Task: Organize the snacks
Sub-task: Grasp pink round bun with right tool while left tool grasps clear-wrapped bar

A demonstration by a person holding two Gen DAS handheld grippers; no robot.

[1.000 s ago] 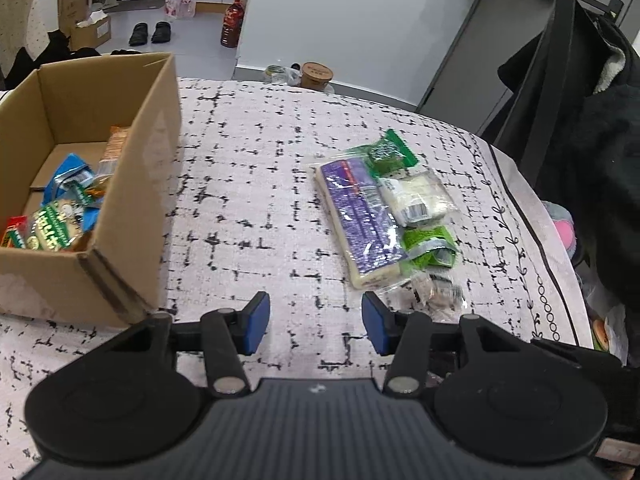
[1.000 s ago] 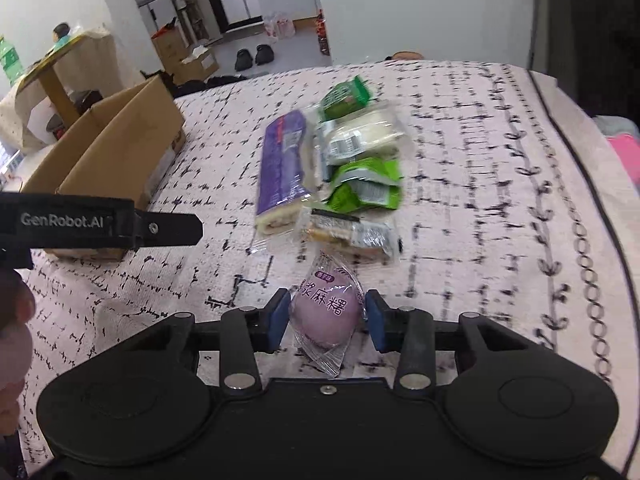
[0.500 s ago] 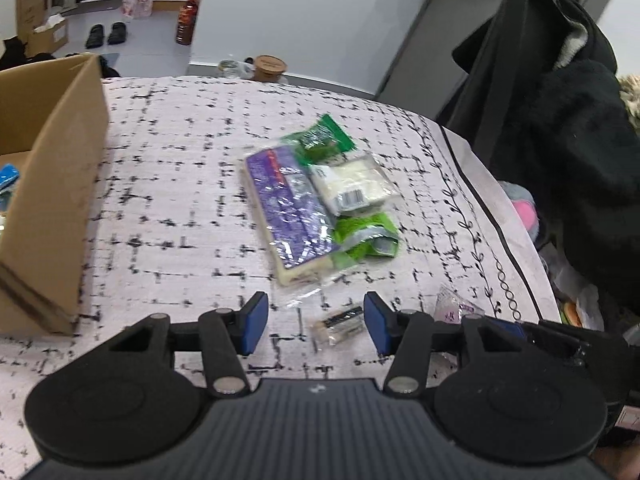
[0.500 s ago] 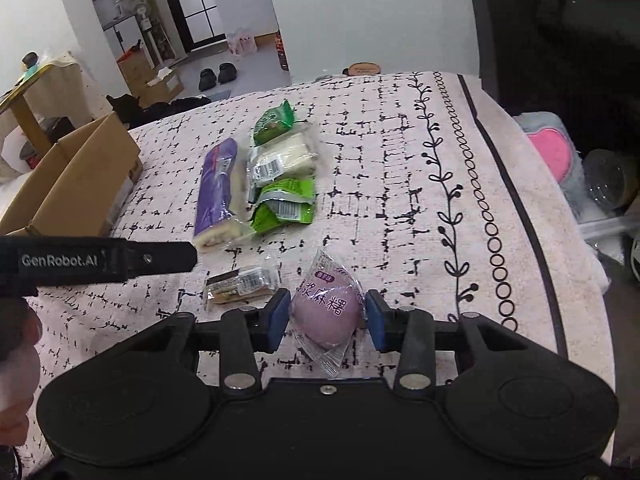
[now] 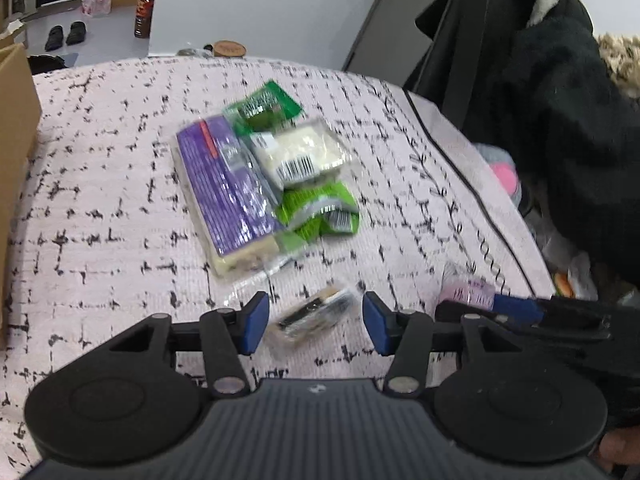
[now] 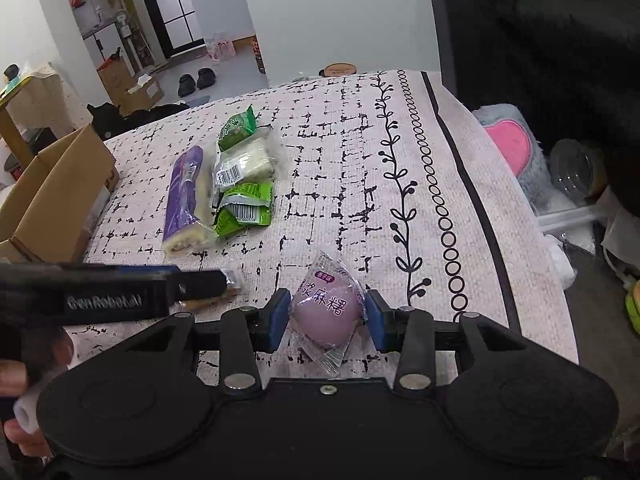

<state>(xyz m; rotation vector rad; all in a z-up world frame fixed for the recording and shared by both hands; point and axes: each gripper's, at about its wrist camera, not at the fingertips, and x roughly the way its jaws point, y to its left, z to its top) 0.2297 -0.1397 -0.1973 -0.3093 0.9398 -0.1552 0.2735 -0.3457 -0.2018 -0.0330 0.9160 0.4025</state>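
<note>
My left gripper [image 5: 316,326] is open. A small snack bar in a clear wrapper [image 5: 316,314] lies on the patterned tablecloth [image 5: 100,220] and shows between the blue pads, which stand clear of it. My right gripper [image 6: 326,320] is shut on a round purple mochi packet [image 6: 326,312], also seen as the purple packet [image 5: 468,292] in the left wrist view. Further back lies a pile: a long purple pack [image 6: 184,204], a white pack [image 6: 244,166] and two green packs [image 6: 244,208]. The left gripper's side [image 6: 120,292] hides most of the small bar in the right wrist view.
An open cardboard box [image 6: 60,192] stands at the table's left side, its wall [image 5: 16,120] at the edge of the left wrist view. A dark coat [image 5: 560,120] hangs beyond the table's right edge, beside a pink plush item [image 6: 512,148] and a clear cup [image 6: 576,168].
The left gripper has swung right and down from the box towards the small bar, which now shows between its fingers. The right gripper has carried the purple packet right, away from the pile.
</note>
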